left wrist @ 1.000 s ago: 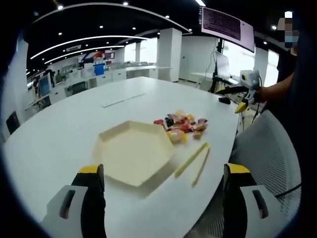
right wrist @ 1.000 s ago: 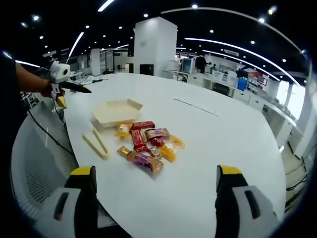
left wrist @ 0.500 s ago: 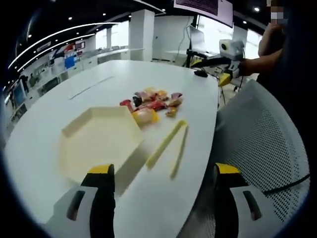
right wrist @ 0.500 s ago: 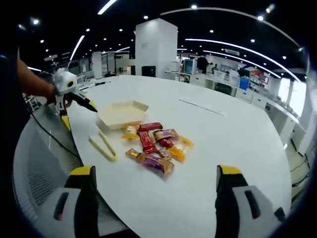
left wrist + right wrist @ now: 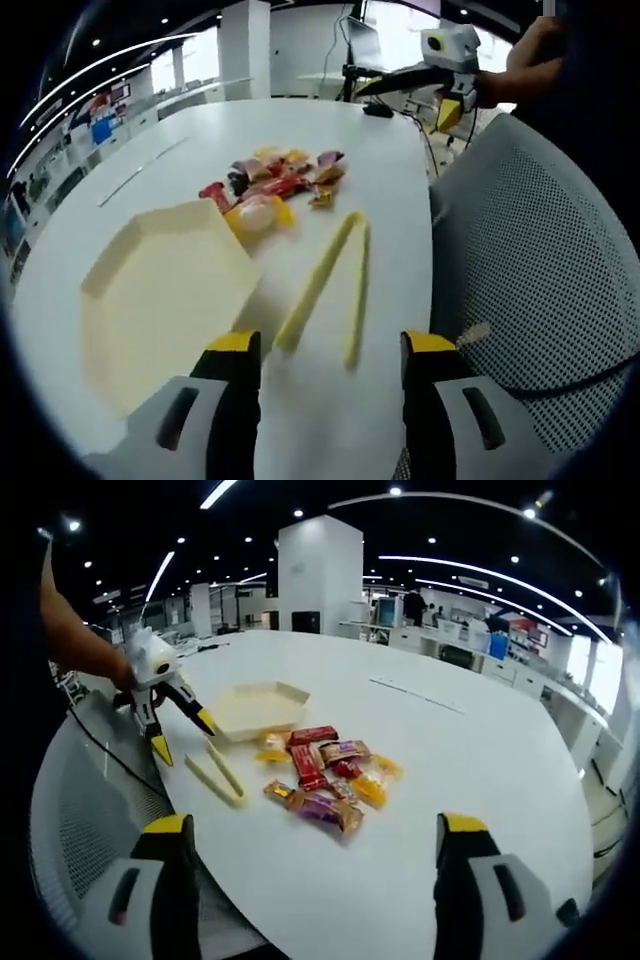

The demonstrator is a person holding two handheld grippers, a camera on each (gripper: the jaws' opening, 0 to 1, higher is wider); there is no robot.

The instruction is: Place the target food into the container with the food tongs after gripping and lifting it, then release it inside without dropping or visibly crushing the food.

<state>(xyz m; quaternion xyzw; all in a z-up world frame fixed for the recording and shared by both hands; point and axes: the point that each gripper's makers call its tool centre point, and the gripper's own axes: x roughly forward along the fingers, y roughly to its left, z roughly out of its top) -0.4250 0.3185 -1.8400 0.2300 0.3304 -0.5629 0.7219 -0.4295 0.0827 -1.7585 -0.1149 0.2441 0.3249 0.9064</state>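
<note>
Table point(image 5: 395, 150) top is smooth white with a soft sheen, reflecting ceiling lights. Hexagonal container point(image 5: 160, 290) looks matt cream, plastic or pulp (cannot tell which). Food tongs point(image 5: 325, 285) are pale yellow, smooth plastic-looking. Wrapped snacks point(image 5: 325, 775) have glossy, crinkled foil or film wrappers. Chair back point(image 5: 530, 260) is grey perforated mesh, matt. Left gripper point(image 5: 330, 410) jaws look matt grey plastic with yellow tips.

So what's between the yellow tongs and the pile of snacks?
Nothing: in the right gripper view, bare white table lies between the tongs and the wrapped snacks. The hexagonal tray sits farther back.
</note>
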